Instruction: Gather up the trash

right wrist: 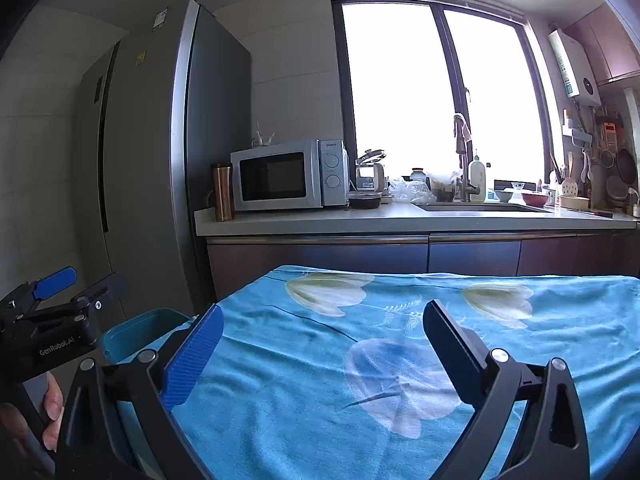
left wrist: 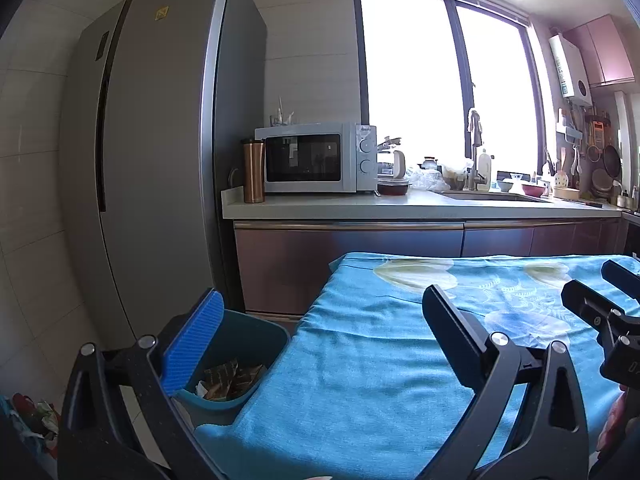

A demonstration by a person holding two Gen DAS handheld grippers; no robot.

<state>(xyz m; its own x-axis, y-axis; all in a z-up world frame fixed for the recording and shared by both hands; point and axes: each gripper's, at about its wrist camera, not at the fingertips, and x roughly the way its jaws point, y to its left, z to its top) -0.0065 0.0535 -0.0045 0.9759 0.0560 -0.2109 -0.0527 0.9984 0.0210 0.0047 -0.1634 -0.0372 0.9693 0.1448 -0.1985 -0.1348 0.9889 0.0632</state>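
A teal trash bin (left wrist: 256, 344) stands on the floor against the left edge of the table, with crumpled paper and wrappers (left wrist: 228, 380) inside it. My left gripper (left wrist: 324, 292) hangs open and empty over the table's left edge, its blue-padded finger above the bin. My right gripper (right wrist: 325, 310) is also open and empty, over the middle of the blue flowered cloth (right wrist: 360, 360). Each gripper shows in the other's view: the right gripper (left wrist: 592, 280) at the far right, the left gripper (right wrist: 90, 280) at the far left above the bin (right wrist: 148, 328). No loose trash shows on the cloth.
A tall grey fridge (left wrist: 152, 140) stands behind the bin. The kitchen counter (left wrist: 400, 206) beyond the table holds a microwave (left wrist: 312, 158), a copper tumbler (left wrist: 253, 170), a sink and dishes. A hand (right wrist: 52, 408) grips the left gripper's handle. Coloured clutter (left wrist: 36, 420) lies on the floor at lower left.
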